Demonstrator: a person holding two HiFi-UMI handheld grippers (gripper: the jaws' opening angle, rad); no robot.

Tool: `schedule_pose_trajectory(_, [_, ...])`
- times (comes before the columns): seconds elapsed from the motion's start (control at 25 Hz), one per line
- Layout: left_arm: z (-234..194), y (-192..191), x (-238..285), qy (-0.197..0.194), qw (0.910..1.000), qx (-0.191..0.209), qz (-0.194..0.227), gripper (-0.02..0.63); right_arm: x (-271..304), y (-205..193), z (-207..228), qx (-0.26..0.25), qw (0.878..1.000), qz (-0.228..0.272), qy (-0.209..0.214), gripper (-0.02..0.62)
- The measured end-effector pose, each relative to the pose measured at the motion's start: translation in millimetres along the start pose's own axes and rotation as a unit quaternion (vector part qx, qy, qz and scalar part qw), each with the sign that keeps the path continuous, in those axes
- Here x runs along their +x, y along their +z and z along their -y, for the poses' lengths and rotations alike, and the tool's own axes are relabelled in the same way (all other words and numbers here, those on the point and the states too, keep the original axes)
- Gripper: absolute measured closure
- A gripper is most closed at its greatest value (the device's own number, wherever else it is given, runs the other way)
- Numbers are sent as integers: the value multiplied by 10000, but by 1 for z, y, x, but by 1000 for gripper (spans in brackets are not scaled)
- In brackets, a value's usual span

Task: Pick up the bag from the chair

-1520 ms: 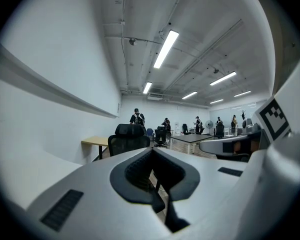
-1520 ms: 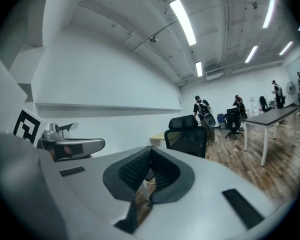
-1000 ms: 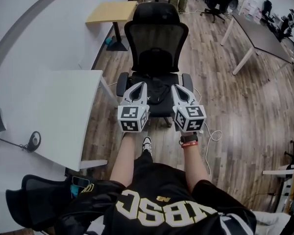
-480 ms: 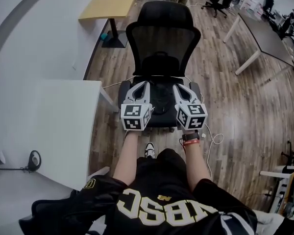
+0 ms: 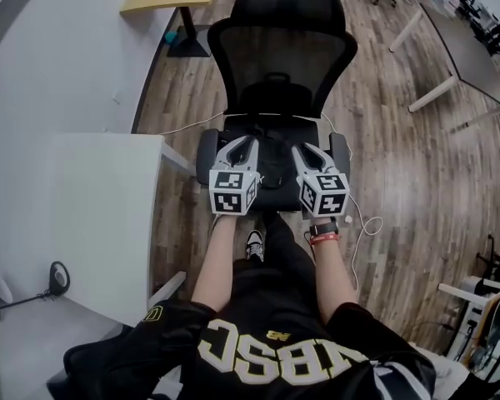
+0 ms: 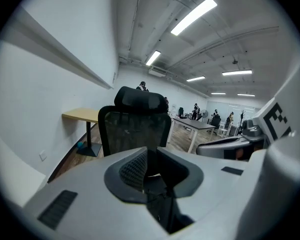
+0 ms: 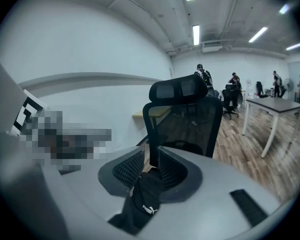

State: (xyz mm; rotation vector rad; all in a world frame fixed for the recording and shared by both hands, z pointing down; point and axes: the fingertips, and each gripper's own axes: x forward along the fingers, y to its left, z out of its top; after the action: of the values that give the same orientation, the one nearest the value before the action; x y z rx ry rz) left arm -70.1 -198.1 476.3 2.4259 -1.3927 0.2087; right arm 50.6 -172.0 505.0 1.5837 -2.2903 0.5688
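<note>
A black mesh-backed chair (image 5: 279, 57) stands right of a flat white desk (image 5: 100, 207), and a soft black fabric bag (image 5: 271, 163) lies slumped on its seat. The left gripper (image 5: 248, 142) and right gripper (image 5: 298, 150) hover just over the bag. Both have their ribbed jaws narrowly apart, and bag fabric shows in the right one's gap.

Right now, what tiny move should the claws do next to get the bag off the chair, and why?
Probably lower both claws a little onto the black bag on the seat of the chair. The left claw and right claw hang just above it, jaws apart, holding nothing yet.
</note>
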Motion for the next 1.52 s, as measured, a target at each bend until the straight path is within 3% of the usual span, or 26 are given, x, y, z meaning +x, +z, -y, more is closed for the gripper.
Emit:
schedule_pose_trajectory(0.36, [-15,-66,65,46,9950,-173,-985,438,55,-46,54,474,9973,-562,43,468])
schedule_pose_trajectory(0.6, [-30,-126,97,92,9841,-549,-1688,360,87,-89,76,716,9918,-1058,101,419])
schedule_pose_trajectory(0.84, [-55,-178,124,331,9748,-796,-2057,321,124,-149,90,803,9820,-1705,148,380])
schedule_pose_trajectory(1.08, [-82,-243,139,536,9564,-1181,-2618,287,158,-208,98,998,9685,-2272,219,320])
schedule_pose_trajectory(1.28, [-113,-289,145,1082,9398,-1367,-2941,267,183,-243,106,1032,9613,-2542,232,310])
schedule_pose_trajectory(1.52, [-138,-333,160,1383,9287,-1106,-3257,249,206,-284,125,1016,9539,-2814,227,308])
